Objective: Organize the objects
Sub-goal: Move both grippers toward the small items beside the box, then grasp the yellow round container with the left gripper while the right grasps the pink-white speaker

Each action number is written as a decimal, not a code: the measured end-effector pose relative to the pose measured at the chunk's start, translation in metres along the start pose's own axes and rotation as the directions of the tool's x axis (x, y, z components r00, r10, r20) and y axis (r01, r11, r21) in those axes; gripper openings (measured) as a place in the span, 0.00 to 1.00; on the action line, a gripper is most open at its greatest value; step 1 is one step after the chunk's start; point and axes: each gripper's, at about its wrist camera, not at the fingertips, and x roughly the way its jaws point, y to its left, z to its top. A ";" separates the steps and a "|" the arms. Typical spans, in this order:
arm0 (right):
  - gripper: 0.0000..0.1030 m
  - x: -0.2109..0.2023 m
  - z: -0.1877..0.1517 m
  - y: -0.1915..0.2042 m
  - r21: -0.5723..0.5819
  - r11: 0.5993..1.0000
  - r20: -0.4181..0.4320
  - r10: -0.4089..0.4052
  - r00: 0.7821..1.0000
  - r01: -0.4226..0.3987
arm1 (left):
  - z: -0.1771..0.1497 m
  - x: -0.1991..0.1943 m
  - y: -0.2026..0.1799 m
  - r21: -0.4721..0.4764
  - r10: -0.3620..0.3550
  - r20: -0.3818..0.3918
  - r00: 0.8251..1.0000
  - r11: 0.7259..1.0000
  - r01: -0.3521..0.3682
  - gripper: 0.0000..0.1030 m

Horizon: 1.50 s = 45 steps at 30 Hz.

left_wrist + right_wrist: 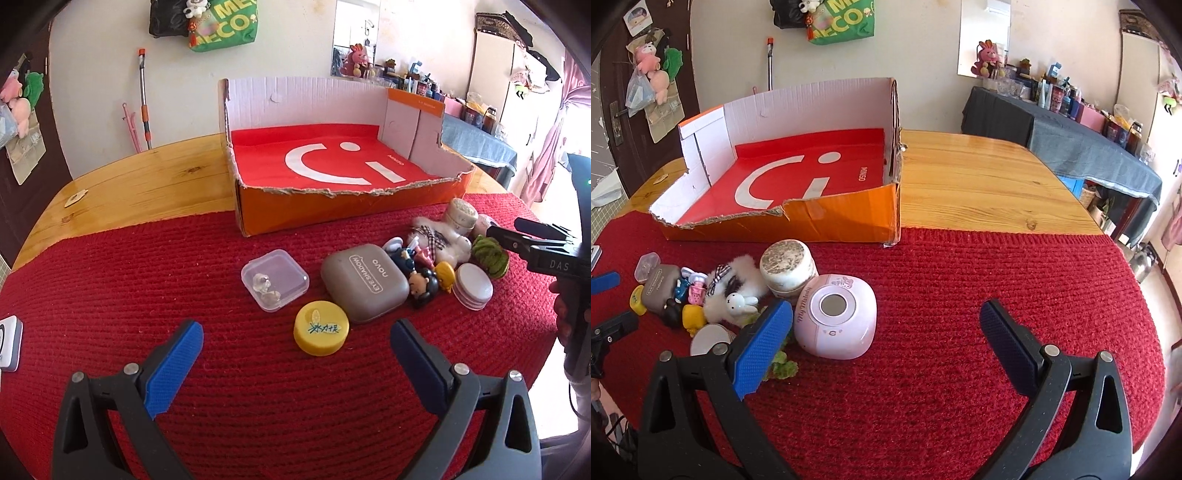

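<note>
- While both claws gape wide and hold nothing, the left gripper [295, 345] faces the yellow cap [321, 328], lying just ahead between its fingers.
- The right gripper [886, 325] sits nearer the pink case [835, 311], just left of centre.

Ribbed knit cloth mat [258, 387], glossy wooden table [979, 177], seemingly plastic cap [320, 333].
</note>
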 end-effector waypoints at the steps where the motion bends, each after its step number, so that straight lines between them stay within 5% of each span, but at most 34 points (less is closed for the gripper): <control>1: 1.00 0.003 0.000 -0.001 0.007 1.000 -0.015 0.016 1.000 -0.016 | 0.000 0.002 0.001 0.003 -0.007 -0.009 1.000 1.000 0.007 0.95; 10: 0.93 0.012 0.002 -0.011 0.066 0.994 -0.079 0.094 0.992 -0.088 | 0.003 0.007 0.003 0.027 -0.024 -0.019 1.000 0.999 0.024 0.76; 13: 0.81 0.012 0.002 -0.007 0.040 0.996 -0.075 0.087 0.993 -0.084 | 0.004 0.006 0.003 0.041 -0.038 -0.013 0.999 0.998 0.039 0.64; 17: 0.52 0.012 0.002 0.003 -0.003 0.996 -0.066 0.085 0.994 -0.085 | 0.002 0.002 0.000 0.051 -0.071 0.000 0.997 0.996 0.071 0.31; 30: 0.49 -0.012 0.006 0.013 -0.046 0.996 0.012 0.079 0.997 -0.078 | 0.011 -0.031 -0.007 0.079 -0.066 0.116 0.991 0.995 0.057 0.30; 45: 0.49 -0.022 0.017 0.016 -0.042 0.993 0.039 0.112 0.993 -0.110 | 0.029 -0.036 0.003 0.059 -0.071 0.150 0.986 0.996 0.063 0.30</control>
